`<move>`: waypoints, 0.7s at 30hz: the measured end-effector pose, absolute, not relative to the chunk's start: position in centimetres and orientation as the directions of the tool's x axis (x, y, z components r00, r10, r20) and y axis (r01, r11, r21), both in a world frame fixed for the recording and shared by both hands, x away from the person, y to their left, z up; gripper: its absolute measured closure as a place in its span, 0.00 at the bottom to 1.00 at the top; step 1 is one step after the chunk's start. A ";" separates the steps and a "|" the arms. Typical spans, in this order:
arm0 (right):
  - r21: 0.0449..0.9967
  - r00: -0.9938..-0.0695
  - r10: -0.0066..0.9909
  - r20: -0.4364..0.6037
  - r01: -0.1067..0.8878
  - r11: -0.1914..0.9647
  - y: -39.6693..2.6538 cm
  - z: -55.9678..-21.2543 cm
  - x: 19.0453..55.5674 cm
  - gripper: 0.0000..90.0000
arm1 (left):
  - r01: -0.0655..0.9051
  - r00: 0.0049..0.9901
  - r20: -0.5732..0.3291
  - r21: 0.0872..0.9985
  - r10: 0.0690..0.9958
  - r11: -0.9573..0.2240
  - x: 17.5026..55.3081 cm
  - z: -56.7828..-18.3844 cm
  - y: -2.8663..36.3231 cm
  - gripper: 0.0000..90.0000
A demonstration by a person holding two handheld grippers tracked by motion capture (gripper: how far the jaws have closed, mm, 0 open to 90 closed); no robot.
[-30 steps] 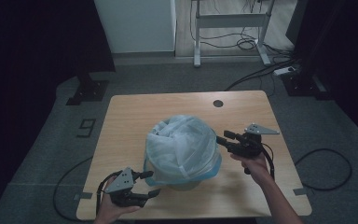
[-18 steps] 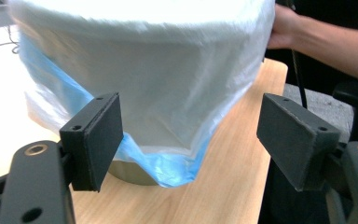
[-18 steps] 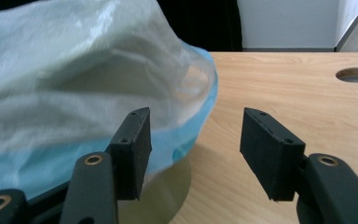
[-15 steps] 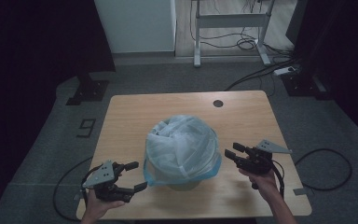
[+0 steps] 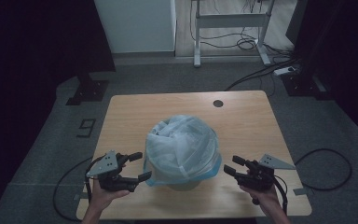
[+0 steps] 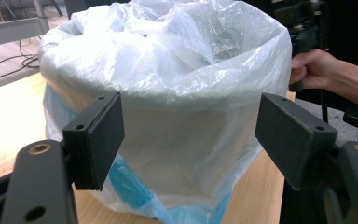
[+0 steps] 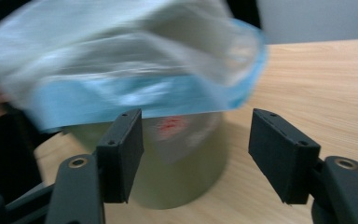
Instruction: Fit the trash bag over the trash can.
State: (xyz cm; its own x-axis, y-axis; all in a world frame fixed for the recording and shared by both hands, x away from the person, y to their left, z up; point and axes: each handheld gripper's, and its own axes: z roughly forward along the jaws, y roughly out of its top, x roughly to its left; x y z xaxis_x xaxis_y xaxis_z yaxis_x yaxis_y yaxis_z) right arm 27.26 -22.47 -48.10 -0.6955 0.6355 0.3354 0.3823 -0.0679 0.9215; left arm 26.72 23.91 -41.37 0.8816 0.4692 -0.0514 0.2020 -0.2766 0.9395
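Observation:
A round bin (image 5: 182, 179) stands near the table's front edge, lined with a clear plastic bag (image 5: 182, 144) whose blue hem hangs over the rim. In the left gripper view the bag (image 6: 168, 88) bulges between the two jaws, which stand wide apart around it without touching. My left gripper (image 5: 137, 166) sits open just left of the bin. On the other side, my right gripper (image 5: 233, 165) is open too, a little off the bag's edge. The right gripper view is blurred; it has the bin's grey wall (image 7: 182, 158) under the blue hem (image 7: 135, 98).
The wooden table (image 5: 135, 116) has a dark round hole (image 5: 218, 103) at its back right. Behind it stand a white cabinet (image 5: 135, 23) and a metal desk frame (image 5: 228, 23) with cables. A cable (image 5: 326, 163) loops on the floor at the right.
Both grippers have pulled back toward the table's front edge. The right one dropped from beside the bag's top to low beside the bin; the left rose and shifted slightly left.

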 end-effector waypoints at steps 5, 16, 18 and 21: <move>0.943 -0.739 0.613 0.279 0.332 -0.028 -20.8 -46.7 25.3 0.32 | 0.200 0.881 -0.052 0.941 0.469 -0.272 26.9 -41.3 23.6 0.27; 0.948 -0.728 0.659 0.189 0.311 0.070 -16.6 -44.8 24.6 0.30 | 0.208 0.875 -0.064 0.944 0.479 -0.255 26.8 -41.7 24.0 0.28; 0.948 -0.717 0.675 0.173 0.308 0.084 -16.0 -44.9 24.6 0.36 | 0.209 0.875 -0.065 0.945 0.480 -0.253 26.8 -41.7 24.0 0.28; 0.947 -0.714 0.683 0.152 0.302 0.105 -15.5 -45.1 24.6 0.50 | 0.211 0.874 -0.068 0.946 0.482 -0.248 26.8 -41.8 24.1 0.28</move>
State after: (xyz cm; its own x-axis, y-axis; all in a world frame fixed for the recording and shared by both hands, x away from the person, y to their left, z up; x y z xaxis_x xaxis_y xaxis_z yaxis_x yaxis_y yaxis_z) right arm 24.59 -15.53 -45.08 -0.7141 0.6833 0.1525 0.3024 0.1046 0.9474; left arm 26.83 24.14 -41.81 0.8736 0.4818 -0.0684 0.2107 -0.2477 0.9456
